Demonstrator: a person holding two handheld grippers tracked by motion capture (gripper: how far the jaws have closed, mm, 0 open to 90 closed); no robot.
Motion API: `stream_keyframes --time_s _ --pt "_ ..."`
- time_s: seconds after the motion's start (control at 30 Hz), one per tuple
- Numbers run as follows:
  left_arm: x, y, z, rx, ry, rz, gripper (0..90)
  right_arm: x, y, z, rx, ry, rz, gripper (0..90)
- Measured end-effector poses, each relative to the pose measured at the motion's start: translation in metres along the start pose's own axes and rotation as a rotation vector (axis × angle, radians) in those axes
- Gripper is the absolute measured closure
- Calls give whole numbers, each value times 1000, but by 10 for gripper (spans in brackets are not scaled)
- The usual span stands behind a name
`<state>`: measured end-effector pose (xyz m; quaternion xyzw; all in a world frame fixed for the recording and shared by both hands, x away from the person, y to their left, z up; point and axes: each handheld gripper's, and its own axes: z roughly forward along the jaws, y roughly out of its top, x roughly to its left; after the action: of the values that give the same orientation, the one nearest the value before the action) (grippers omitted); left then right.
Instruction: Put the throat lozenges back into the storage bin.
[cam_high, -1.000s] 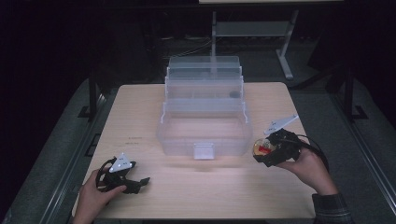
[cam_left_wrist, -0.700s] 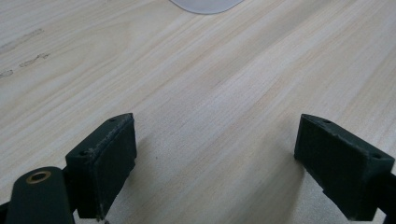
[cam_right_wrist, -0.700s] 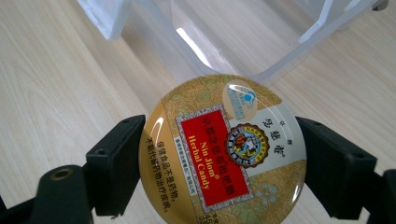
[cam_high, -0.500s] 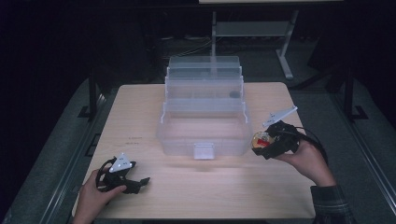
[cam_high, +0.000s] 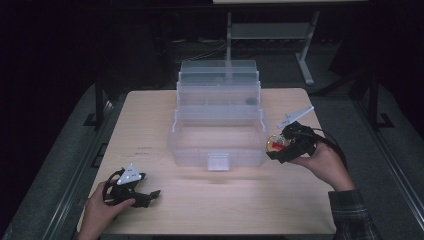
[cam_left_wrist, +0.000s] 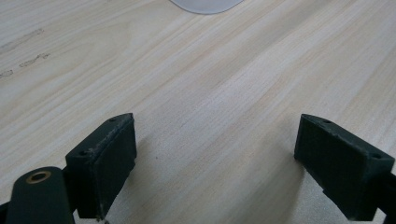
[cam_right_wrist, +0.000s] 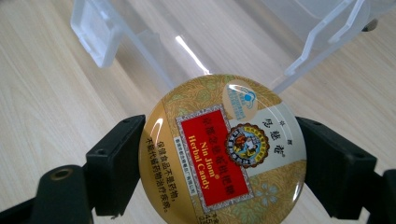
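Observation:
A round gold candy tin (cam_right_wrist: 224, 154) with a red label sits clamped between the jaws of my right gripper (cam_right_wrist: 219, 168). In the high view that right gripper (cam_high: 278, 148) holds the candy tin (cam_high: 274, 144) just off the right front corner of a clear plastic tiered box (cam_high: 218, 125), above the table. The box stands open at the table's middle, with its front latch (cam_high: 218, 161) facing me. My left gripper (cam_high: 146, 195) rests low near the table's front left, open, with bare wood between its fingers (cam_left_wrist: 105, 158).
The wooden table (cam_high: 150, 115) has free room to the left and in front of the box. A small dark item (cam_high: 250, 101) lies in an upper tier of the box. A metal stand (cam_high: 235, 30) rises behind the table in the dark.
My right gripper has carried the candy tin up and to the left, closer to the box's right front corner. The left gripper has stayed put.

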<state>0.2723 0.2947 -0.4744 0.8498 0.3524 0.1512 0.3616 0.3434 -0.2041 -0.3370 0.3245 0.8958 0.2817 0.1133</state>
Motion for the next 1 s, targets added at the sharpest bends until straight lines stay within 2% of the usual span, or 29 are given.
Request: stream_keyframes --time_s 0.67,1.0 --pt "0 0 0 2 -1 3 119 -8 26 8 8 10 2 197" --pt "0 0 0 2 0 2 119 -10 39 18 15 13 -2 197"
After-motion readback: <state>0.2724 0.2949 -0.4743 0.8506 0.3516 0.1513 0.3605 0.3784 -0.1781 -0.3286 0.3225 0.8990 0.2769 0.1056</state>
